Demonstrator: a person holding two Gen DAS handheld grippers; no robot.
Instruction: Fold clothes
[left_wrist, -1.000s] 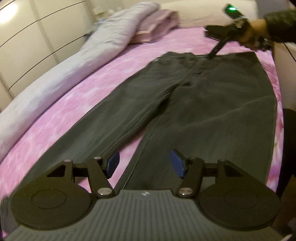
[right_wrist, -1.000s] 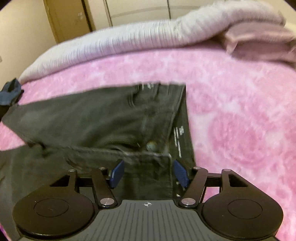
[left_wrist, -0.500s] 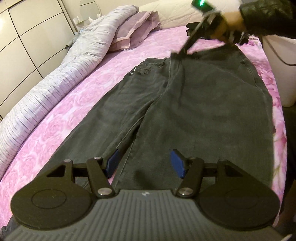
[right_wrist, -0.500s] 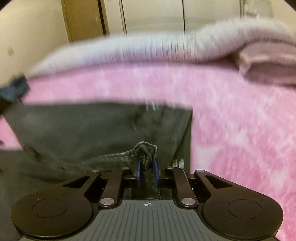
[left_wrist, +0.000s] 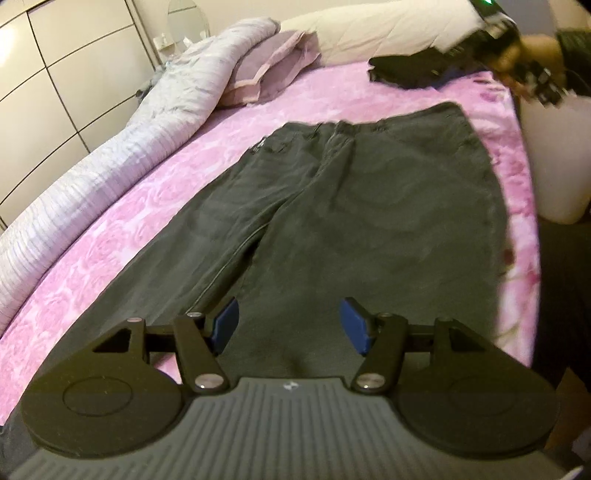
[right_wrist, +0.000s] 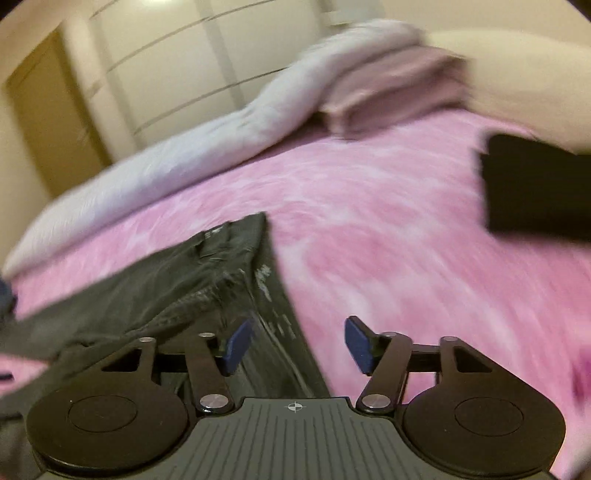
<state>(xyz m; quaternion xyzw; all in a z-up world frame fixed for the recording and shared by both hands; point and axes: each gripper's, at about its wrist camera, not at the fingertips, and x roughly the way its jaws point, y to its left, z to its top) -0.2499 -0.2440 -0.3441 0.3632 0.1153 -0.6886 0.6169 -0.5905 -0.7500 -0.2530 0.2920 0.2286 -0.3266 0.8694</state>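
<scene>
Dark grey jeans (left_wrist: 369, 206) lie spread flat on the pink floral bedspread (left_wrist: 110, 236), waistband at the far end, legs toward me. My left gripper (left_wrist: 290, 325) is open and empty, hovering over the jeans near the crotch and upper legs. My right gripper (right_wrist: 295, 345) is open and empty just beyond the waistband corner (right_wrist: 236, 254), over the bedspread (right_wrist: 406, 240). In the left wrist view the right hand and its gripper (left_wrist: 517, 48) are blurred at the top right, lifted off the jeans.
A rolled grey duvet (left_wrist: 110, 155) runs along the bed's left side, with a mauve pillow (left_wrist: 273, 62) at the head. A folded dark garment (left_wrist: 410, 70) lies near the head of the bed, also in the right wrist view (right_wrist: 535, 188). White wardrobe doors (left_wrist: 55, 74) stand left.
My right gripper let go of the waistband fold, opened, and pulled up and away to the right. The waistband now lies flat. My left gripper stayed open over the jeans.
</scene>
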